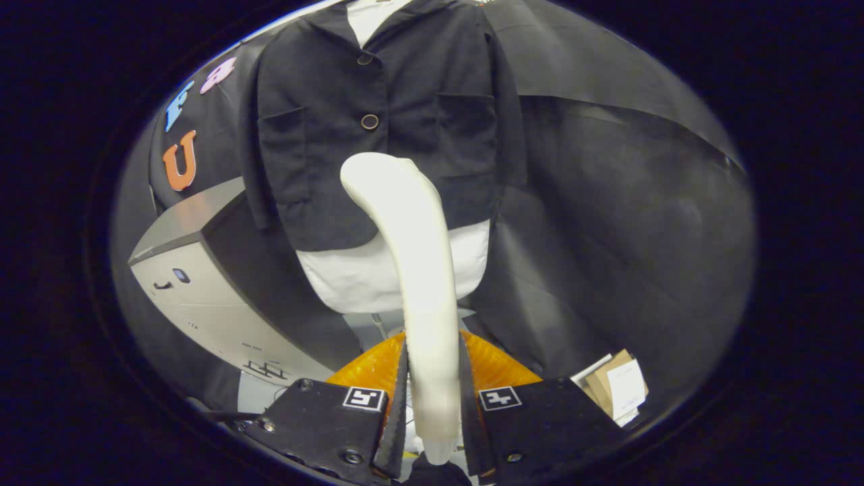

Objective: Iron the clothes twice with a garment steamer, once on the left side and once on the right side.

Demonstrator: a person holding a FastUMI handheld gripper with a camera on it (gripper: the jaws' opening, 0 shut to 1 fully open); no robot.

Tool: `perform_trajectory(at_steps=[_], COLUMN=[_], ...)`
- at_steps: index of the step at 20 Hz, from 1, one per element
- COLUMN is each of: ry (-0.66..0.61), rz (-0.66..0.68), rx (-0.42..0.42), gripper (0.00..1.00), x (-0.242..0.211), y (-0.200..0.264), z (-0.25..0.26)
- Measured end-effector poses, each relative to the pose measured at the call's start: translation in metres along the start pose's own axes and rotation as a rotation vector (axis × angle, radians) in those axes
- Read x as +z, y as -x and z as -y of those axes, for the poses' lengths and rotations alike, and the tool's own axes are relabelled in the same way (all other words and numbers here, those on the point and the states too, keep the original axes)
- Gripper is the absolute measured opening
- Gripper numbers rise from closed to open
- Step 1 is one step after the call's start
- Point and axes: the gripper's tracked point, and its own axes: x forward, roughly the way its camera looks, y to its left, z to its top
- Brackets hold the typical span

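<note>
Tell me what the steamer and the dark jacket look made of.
The steamer, clamped between the claw's fingers, looks like smooth cream plastic: moulded curve, soft sheen. The jacket beyond it looks like matte woven cloth, perhaps cotton or linen: faint creases, stitched pockets, no shine. Its button has a metallic-looking rim.

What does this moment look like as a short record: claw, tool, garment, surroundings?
claw: claw shut on the steamer handle, both fingers pressing its sides
tool: white garment steamer, head raised in front of the jacket's lower front, contact unclear
garment: dark buttoned jacket over a white form, hanging upright
surroundings: grey cabinet beside the jacket; cardboard box low on the other side
</note>
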Motion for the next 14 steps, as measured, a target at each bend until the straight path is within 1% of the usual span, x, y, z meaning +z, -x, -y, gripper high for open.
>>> perform_trajectory(at_steps=[4, 7, 9, 14], ry=[-0.045, -0.048, -0.040, 0.002], rz=[0.029, 0.036, 0.024, 0.006], rx=[-0.025, -0.030, -0.012, 0.045], gripper=[0.38, 0.38, 0.38, 0.38], x=[-0.030, -0.069, -0.092, -0.130], y=[0.044, 0.090, 0.116, 0.160], z=[-0.010, -0.025, -0.048, -0.093])
